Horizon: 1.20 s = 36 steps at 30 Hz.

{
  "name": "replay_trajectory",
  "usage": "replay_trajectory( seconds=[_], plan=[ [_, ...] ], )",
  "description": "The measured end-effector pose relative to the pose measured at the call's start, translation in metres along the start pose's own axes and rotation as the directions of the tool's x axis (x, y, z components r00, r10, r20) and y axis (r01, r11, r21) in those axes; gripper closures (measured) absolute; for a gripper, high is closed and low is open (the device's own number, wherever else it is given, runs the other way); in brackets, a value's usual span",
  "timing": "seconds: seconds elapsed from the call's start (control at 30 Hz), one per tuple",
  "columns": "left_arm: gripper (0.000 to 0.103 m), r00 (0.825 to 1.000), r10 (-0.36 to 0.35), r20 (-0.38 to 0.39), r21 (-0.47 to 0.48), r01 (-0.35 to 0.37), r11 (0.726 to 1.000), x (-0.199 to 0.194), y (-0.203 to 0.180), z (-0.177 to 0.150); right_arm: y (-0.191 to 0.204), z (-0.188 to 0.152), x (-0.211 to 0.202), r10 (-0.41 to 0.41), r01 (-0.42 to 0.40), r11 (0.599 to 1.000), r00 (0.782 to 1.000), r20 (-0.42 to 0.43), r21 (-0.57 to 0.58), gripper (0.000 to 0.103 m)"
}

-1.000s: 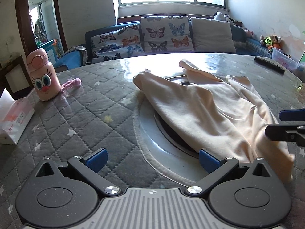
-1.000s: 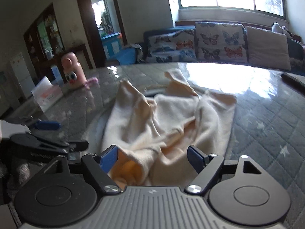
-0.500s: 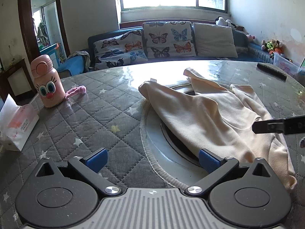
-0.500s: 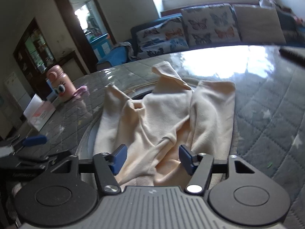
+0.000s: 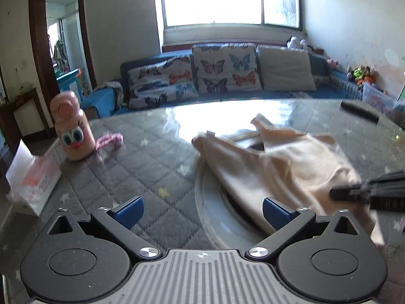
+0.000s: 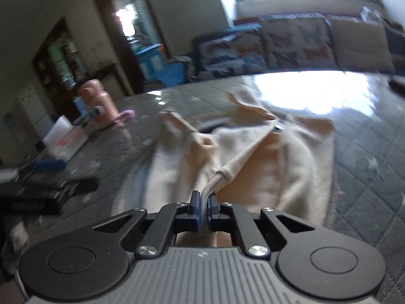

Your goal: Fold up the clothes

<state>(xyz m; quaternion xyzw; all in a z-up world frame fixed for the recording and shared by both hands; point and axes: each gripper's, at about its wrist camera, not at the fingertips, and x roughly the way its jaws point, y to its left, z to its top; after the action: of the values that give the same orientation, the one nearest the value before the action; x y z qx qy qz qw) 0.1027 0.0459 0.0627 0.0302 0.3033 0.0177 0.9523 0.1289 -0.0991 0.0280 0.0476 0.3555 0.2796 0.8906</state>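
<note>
A cream garment (image 5: 283, 169) lies crumpled on the round table, over the glass turntable; it also shows in the right wrist view (image 6: 265, 157). My right gripper (image 6: 203, 211) is shut on the garment's near hem and lifts that edge off the table. It shows at the right edge of the left wrist view (image 5: 336, 193). My left gripper (image 5: 201, 212) is open and empty, low over the table just left of the garment. It shows at the left of the right wrist view (image 6: 50, 177).
A grey quilted cover (image 5: 141, 167) is on the table. A pink cartoon bottle (image 5: 72, 131), a pink band (image 5: 108, 139) and a tissue pack (image 5: 33, 185) stand at the left. A black remote (image 5: 359, 111) lies at the far right. A sofa (image 5: 227, 76) is behind.
My right gripper has closed on the garment's near hem and pulled it up. The left gripper has drawn back a little and stays open.
</note>
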Motion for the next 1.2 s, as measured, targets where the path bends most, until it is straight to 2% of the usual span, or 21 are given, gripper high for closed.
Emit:
replay_trajectory(
  seconds=[0.13,0.27,0.4,0.43,0.57,0.73,0.9,1.03,1.2],
  plan=[
    [0.002,0.999,-0.023,0.047,0.029,0.021,0.999,-0.013,-0.005,0.011,0.043,-0.008,-0.013,0.085,-0.083,0.985,0.996,0.005,-0.152,0.099],
    [0.002,0.996,-0.061,0.061,0.079,0.056,0.995,-0.015,-0.017,0.016,0.086,-0.027,-0.016,0.157,-0.163,0.942,0.987,-0.045,-0.293,0.098],
    [0.003,0.995,-0.089,0.048,0.127,0.082,0.989,-0.01,-0.03,0.017,0.099,-0.041,-0.017,0.188,-0.208,0.924,0.978,-0.094,-0.319,0.081],
    [0.003,0.994,-0.096,0.043,0.133,0.089,0.987,-0.008,-0.033,0.017,0.097,-0.043,-0.019,0.186,-0.207,0.925,0.978,-0.094,-0.318,0.081],
    [0.005,0.992,-0.122,0.019,0.146,0.118,0.982,0.003,-0.044,0.018,0.08,-0.041,-0.034,0.171,-0.184,0.944,0.983,-0.072,-0.273,0.081],
    [0.01,0.987,-0.158,-0.016,0.146,0.159,0.976,0.018,-0.058,0.019,0.052,-0.038,-0.051,0.108,-0.116,0.968,0.993,-0.047,-0.222,0.081],
    [0.016,0.98,-0.193,-0.058,0.148,0.199,0.969,0.038,-0.075,0.027,-0.001,-0.026,-0.062,-0.014,0.014,0.99,1.0,0.0,-0.137,0.081],
    [0.022,0.969,-0.228,-0.097,0.135,0.239,0.961,0.059,-0.09,0.036,-0.046,-0.01,-0.06,-0.092,0.093,0.995,0.995,0.025,-0.031,0.081],
    [0.022,0.956,-0.256,-0.143,0.114,0.273,0.955,0.088,-0.105,0.046,-0.092,0.01,-0.038,-0.157,0.156,0.987,0.987,0.028,0.039,0.081]
  ],
)
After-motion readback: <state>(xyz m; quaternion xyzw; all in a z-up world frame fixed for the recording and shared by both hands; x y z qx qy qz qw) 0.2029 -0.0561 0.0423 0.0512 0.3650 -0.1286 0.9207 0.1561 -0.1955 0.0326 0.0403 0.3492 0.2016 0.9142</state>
